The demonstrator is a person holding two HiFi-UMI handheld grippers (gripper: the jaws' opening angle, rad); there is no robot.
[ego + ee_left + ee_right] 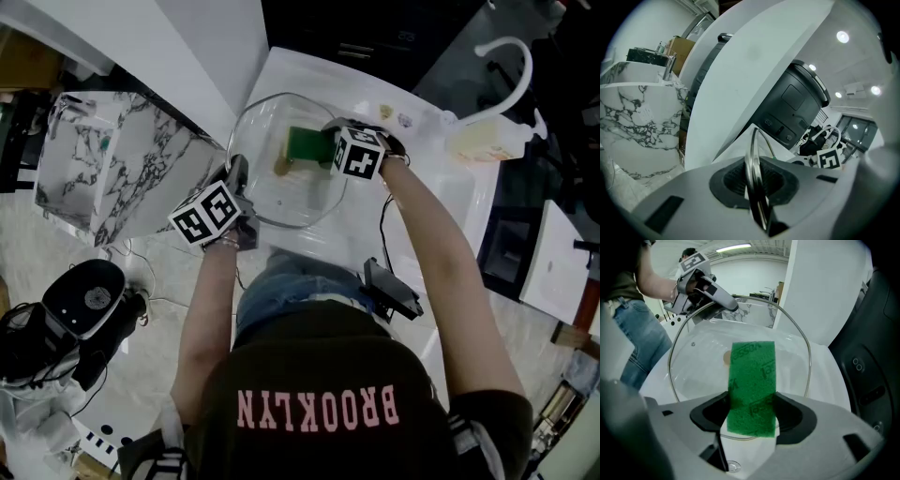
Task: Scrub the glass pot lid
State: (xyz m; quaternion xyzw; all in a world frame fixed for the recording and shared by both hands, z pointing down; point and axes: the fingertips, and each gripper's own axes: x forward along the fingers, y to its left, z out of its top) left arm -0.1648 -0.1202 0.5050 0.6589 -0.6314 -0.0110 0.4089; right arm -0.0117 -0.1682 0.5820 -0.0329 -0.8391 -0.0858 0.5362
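Head view: white counter filling scene; glass pot lid sitting over it, left hand-held gripper gripping lid's left edge, right hand-held gripper holding green scouring pad on glass.
Left gripper view: left hand-held gripper clamping lid's metal rim, seen edge-on.
Right gripper view: right hand-held gripper clamping green scouring pad, pad lying against glass pot lid.

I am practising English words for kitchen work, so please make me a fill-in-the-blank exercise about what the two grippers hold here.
1. The left gripper is shut on the ____ of the lid.
2. The right gripper is shut on a pad whose colour is ____.
3. The lid is see-through because it is made of ____.

Missing words: rim; green; glass.
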